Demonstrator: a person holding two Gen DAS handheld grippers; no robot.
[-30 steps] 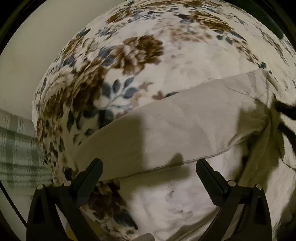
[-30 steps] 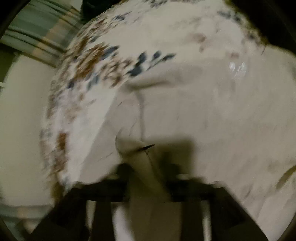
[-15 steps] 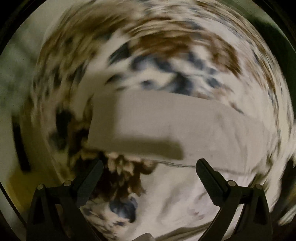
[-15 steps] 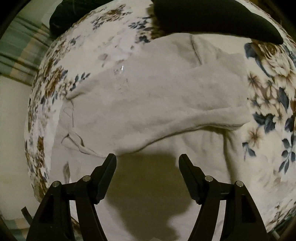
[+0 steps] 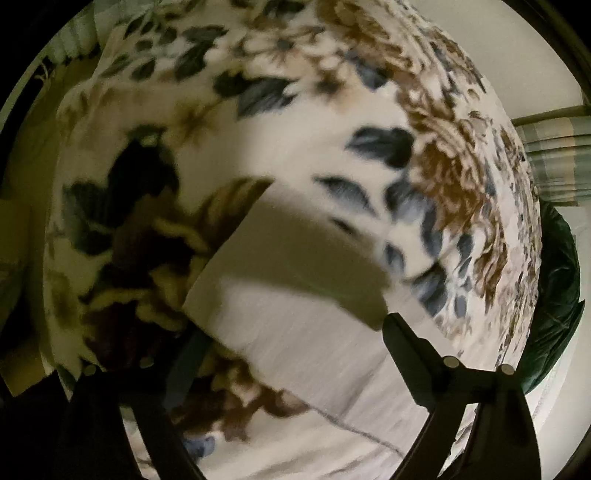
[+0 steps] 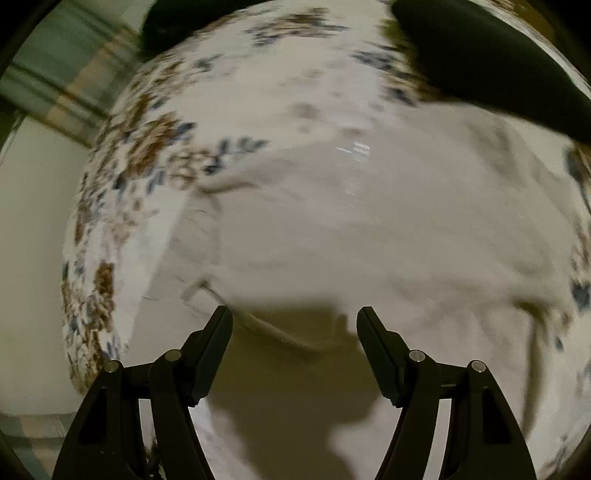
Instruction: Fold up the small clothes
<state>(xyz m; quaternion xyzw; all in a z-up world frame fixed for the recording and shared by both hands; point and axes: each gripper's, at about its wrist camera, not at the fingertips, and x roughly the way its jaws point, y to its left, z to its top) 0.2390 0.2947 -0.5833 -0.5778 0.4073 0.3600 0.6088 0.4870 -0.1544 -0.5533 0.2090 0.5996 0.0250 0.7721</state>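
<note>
A pale grey garment (image 6: 369,229) lies spread on a floral blanket (image 6: 147,147), with a fold across its middle. My right gripper (image 6: 294,314) hangs just above its near part, open, with nothing between the fingers; its shadow falls on the cloth. In the left wrist view one corner of the garment (image 5: 314,362) reaches up between my fingers. My left gripper (image 5: 291,328) points steeply down over that corner. Its jaws are wide apart and closing, the cloth lies between them, and the pads do not press on it. This view is blurred.
The floral blanket (image 5: 295,110) covers the whole work surface. A black object (image 6: 480,55) lies on its far right side and another dark one (image 6: 162,22) at the far left. Plaid fabric (image 5: 554,158) and a dark green bundle (image 5: 557,295) sit past the blanket's edge.
My right gripper let go of the cloth fold it held and now stands open above the garment. The left gripper rolled and swung over to the garment's corner.
</note>
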